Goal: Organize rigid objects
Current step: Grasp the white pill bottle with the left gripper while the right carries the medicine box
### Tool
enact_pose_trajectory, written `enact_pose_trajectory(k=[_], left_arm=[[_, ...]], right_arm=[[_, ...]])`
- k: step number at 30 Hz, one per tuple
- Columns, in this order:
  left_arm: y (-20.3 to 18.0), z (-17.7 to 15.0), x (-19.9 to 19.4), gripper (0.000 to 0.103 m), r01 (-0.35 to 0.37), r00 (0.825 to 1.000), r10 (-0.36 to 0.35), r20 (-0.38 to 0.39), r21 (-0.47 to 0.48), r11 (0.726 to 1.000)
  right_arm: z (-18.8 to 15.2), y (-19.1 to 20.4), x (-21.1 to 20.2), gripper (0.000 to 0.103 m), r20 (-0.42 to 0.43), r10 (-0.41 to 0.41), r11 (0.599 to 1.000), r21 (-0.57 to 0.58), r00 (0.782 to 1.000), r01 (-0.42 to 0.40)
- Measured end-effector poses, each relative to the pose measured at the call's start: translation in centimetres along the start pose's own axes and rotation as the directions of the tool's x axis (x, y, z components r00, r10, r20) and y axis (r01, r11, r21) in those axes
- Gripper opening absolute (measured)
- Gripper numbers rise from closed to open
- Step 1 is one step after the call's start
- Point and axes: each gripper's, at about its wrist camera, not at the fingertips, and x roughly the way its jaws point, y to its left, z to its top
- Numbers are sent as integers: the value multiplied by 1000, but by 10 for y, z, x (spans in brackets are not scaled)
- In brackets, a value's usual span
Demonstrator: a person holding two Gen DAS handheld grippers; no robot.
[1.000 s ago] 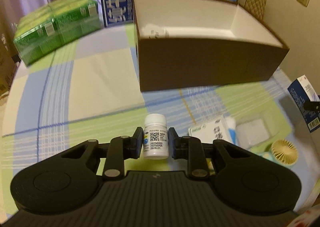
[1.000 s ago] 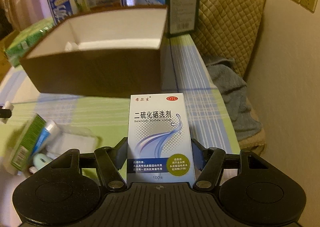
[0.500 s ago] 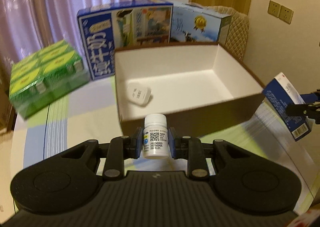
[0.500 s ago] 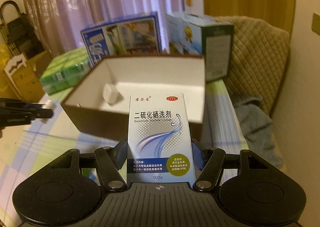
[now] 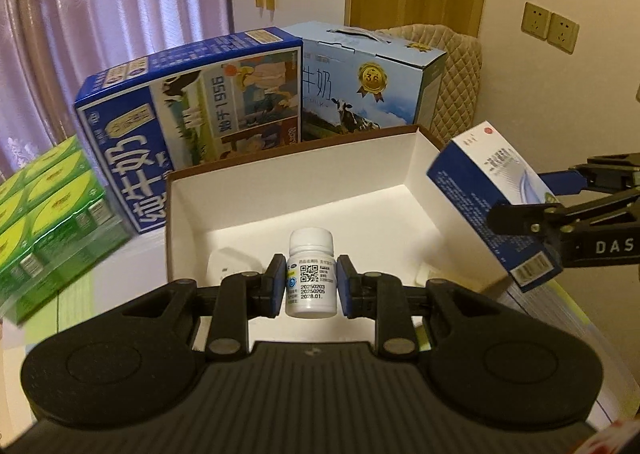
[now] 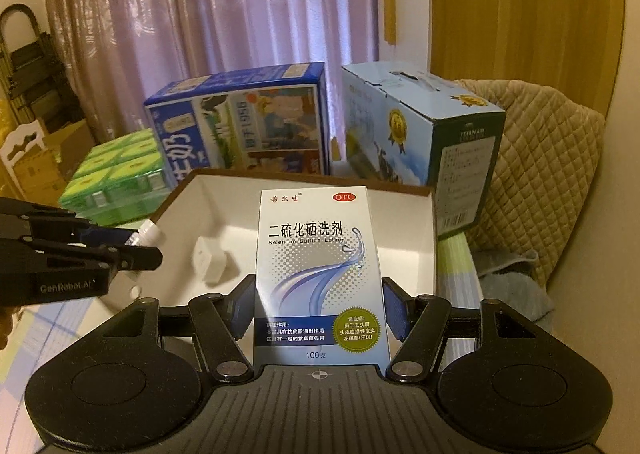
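Two packages held over the open box

Two pairs of tongs each carry one item above the brown box (image 5: 176,214), whose white inside is open to view. The left tongs (image 5: 311,286) are clenched on a small white pill bottle (image 5: 311,274), upright, its blue pads pressing the label from both sides. Seen from the left wrist, the bottle sits over the near part of the box, and a small white object (image 5: 224,266) lies on the box floor at about 9 o'clock from it, partly hidden behind the tongs.

The right tongs (image 6: 320,314) grip a tall blue-and-white lotion carton (image 6: 316,266), upright, clamped at its lower sides. From the left wrist the same carton (image 5: 492,206) appears tilted at 3 o'clock, over the right wall of the box.

Beyond the box, at 12 o'clock, stand a dark blue milk carton (image 5: 192,126) and a light blue milk carton (image 5: 360,86) side by side. A green shrink-wrapped pack (image 5: 48,222) rests at 9 o'clock on the checked cloth of the counter (image 5: 76,302). A quilted chair back (image 6: 540,182) shows at 3 o'clock in the right wrist view.
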Motion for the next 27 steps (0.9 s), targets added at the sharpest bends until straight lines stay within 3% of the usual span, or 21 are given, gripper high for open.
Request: enact_pose_trajectory(k=[17, 24, 27], left_arm=[[6, 32, 101, 22, -27, 993, 26, -117, -4, 1000], [8, 33, 128, 22, -34, 989, 32, -146, -11, 999], [10, 34, 137, 22, -38, 989, 35, -144, -15, 999]], right_arm=[[11, -34, 120, 61, -124, -100, 995, 17, 987, 103], [12, -41, 146, 61, -125, -122, 992, 30, 985, 126], [12, -43, 154, 66, -125, -146, 988, 33, 981, 151]])
